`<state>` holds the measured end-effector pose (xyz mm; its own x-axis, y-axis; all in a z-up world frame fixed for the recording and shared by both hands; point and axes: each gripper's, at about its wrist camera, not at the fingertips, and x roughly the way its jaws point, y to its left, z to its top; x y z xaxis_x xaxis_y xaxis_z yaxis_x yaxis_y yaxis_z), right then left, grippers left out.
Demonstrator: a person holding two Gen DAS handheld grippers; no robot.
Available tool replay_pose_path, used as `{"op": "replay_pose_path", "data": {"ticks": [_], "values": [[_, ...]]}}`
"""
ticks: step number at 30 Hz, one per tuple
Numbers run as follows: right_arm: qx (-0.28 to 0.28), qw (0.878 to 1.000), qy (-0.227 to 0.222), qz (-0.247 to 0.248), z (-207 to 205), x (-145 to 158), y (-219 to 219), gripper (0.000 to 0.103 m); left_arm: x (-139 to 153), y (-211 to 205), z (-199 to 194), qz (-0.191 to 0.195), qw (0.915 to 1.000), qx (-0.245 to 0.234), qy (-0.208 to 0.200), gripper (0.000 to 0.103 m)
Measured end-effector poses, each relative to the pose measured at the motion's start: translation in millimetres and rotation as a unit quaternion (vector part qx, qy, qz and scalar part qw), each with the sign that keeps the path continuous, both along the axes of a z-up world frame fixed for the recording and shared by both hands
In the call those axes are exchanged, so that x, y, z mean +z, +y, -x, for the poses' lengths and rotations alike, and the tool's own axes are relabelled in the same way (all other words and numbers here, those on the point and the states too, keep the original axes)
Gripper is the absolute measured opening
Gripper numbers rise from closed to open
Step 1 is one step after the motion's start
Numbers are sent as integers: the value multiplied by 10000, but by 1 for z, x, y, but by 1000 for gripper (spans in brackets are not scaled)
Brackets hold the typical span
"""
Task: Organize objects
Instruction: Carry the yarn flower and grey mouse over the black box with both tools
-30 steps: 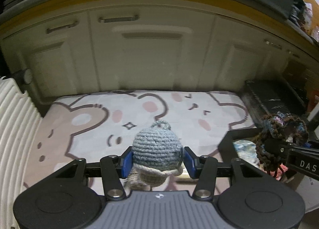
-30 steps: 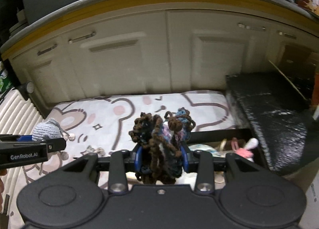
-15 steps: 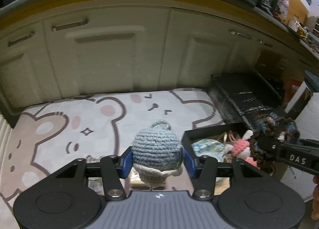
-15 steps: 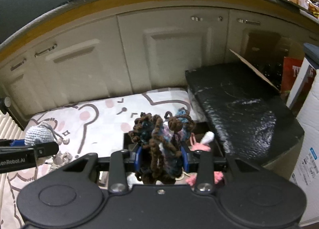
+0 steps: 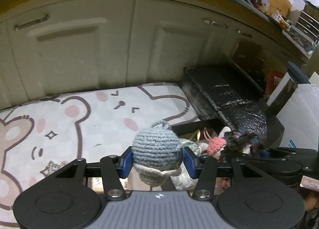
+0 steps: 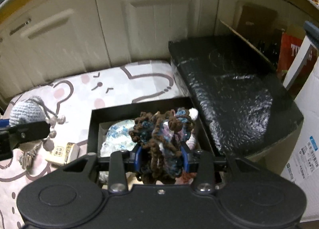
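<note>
On a mat (image 5: 95, 113) printed with cartoon bears, laid in front of pale cupboard doors (image 5: 79, 49), an open black box (image 6: 139, 107) sits at the mat's right edge, just beside a long black bundle wrapped in shiny plastic (image 6: 229, 93). Over the box's left side the left gripper (image 5: 157, 162) is clamped on a blue-grey crochet ball (image 5: 156, 145), its blue pads pressed against both sides; the ball has a small loop on top and a cream crochet base that hangs below the pads. In the right wrist view that ball (image 6: 26, 112) shows at the far left, with brown cords and small beads dangling from it over the mat. The right gripper (image 6: 161, 158) holds a tangled bundle of brown, blue and pink yarn (image 6: 161, 135) squeezed between its pads, directly above the box's open top. Inside the box lie a white and blue patterned piece (image 6: 117, 137), a pink crochet piece (image 5: 216, 144) and other soft things too jumbled to tell apart. A small cream packet (image 6: 61, 152) lies on the mat just left of the box. To the far right stand a white carton (image 6: 305, 149) and a red package (image 6: 289, 55).
</note>
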<state>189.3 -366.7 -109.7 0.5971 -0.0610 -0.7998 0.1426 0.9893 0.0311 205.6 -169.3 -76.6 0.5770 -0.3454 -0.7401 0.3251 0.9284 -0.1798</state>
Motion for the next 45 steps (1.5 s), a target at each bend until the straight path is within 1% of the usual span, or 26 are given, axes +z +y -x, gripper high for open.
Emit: {"op": "replay_pose_path", "data": {"ticks": [2, 4, 5, 7, 9, 13, 17, 19, 22, 23, 25, 27, 29, 32, 34, 36, 38, 40, 45], "values": [[24, 10000, 46, -69, -3, -5, -2, 42, -5, -5, -4, 44, 10000, -44, 64, 53], [75, 9999, 87, -117, -6, -10, -2, 49, -9, -9, -8, 87, 9999, -90, 115, 53], [82, 9999, 127, -78, -8, -13, -1, 50, -11, -12, -10, 104, 9998, -110, 128, 53], [98, 9997, 215, 97, -10, -18, 1, 56, -15, -15, -14, 151, 9997, -140, 153, 53], [77, 9995, 268, 159, -10, -20, 0, 57, -18, -18, -16, 209, 9994, -182, 189, 52], [51, 9995, 313, 23, -10, -21, -5, 60, -25, -27, -21, 269, 9990, -272, 242, 52], [0, 9994, 343, 1, -8, -21, -11, 59, -29, -35, -28, 445, 9980, -355, 263, 52], [-107, 9993, 357, -41, -6, -19, -16, 54, -29, -40, -30, 565, 9973, -415, 225, 53], [-308, 9986, 347, -263, -3, -17, -26, 49, -29, -47, -37, 768, 9956, -494, 186, 52], [-386, 9981, 347, -317, -3, -17, -29, 49, -30, -50, -41, 841, 9949, -512, 196, 52], [-530, 9973, 341, -368, -2, -16, -34, 46, -32, -56, -47, 964, 9936, -521, 262, 53], [-564, 9970, 337, -418, -2, -16, -36, 46, -37, -62, -54, 1051, 9924, -539, 347, 52], [-548, 9970, 347, -432, -2, -17, -37, 45, -43, -72, -60, 1003, 9920, -669, 366, 52], [-523, 9970, 346, -447, -2, -19, -40, 45, -49, -90, -68, 827, 9919, -895, 344, 52], [-535, 9968, 338, -480, -1, -19, -43, 45, -53, -101, -73, 808, 9905, -1049, 361, 52], [-558, 9966, 331, -517, -1, -21, -46, 45, -56, -107, -76, 931, 9883, -1144, 398, 52], [-585, 9962, 325, -556, -1, -22, -50, 45, -56, -112, -79, 1187, 9847, -1214, 401, 52], [-608, 9960, 339, -560, -1, -23, -53, 45, -57, -117, -80, 1288, 9829, -1268, 364, 52], [-610, 9956, 382, -592, 0, -26, -60, 45, -78, -130, -86, 1171, 9824, -1307, 637, 53]]}}
